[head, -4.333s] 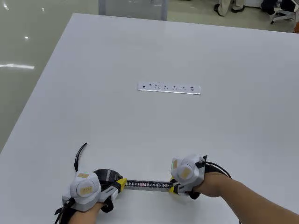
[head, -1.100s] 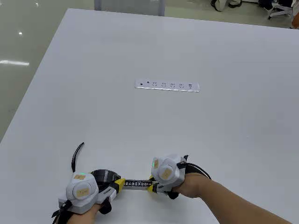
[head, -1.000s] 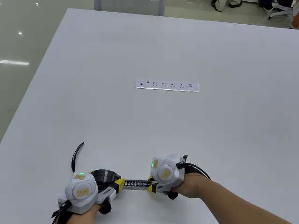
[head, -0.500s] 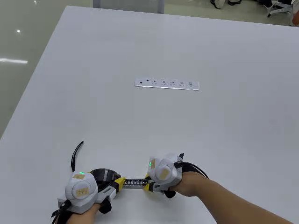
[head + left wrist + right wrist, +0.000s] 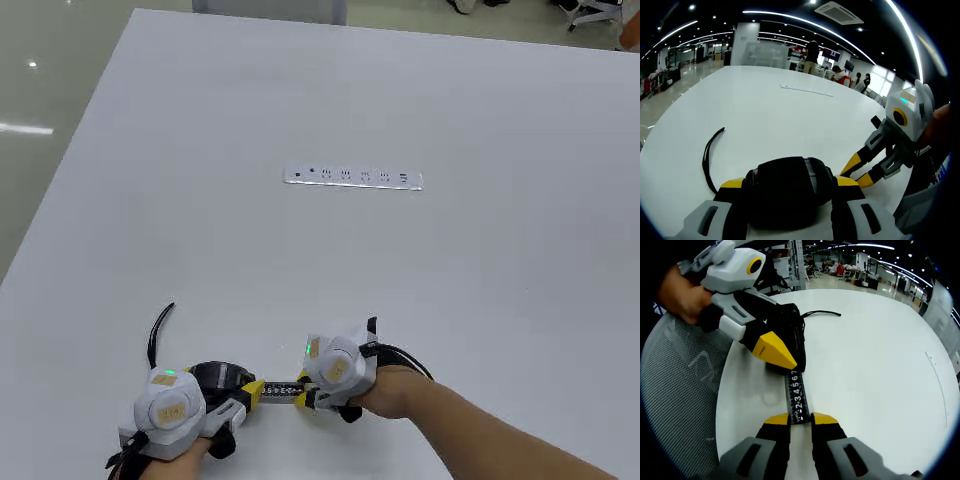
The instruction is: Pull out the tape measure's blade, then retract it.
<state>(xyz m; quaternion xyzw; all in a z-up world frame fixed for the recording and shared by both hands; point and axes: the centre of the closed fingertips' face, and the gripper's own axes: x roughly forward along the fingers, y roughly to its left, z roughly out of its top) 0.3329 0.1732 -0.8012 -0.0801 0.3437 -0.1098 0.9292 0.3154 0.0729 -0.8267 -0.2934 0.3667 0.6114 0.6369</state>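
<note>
Open table (image 5: 480,250) surface is offered on the far and right sides, interrupted by a power strip (image 5: 353,178) well apart at mid-table. Left of the left gripper (image 5: 245,395) a black strap (image 5: 155,335) is laid. The narrow gap to the right gripper (image 5: 302,392) is spanned by the blade (image 5: 280,391) of the tape measure (image 5: 222,376).

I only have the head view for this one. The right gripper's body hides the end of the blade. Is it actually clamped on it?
Observer: Yes. In the right gripper view the right gripper is shut on the blade, with a short numbered stretch running to the case.
Operator: And the case itself?
Observer: The left gripper view has the left gripper with one yellow jaw tip on each side of the black tape measure case, shut on it.
</note>
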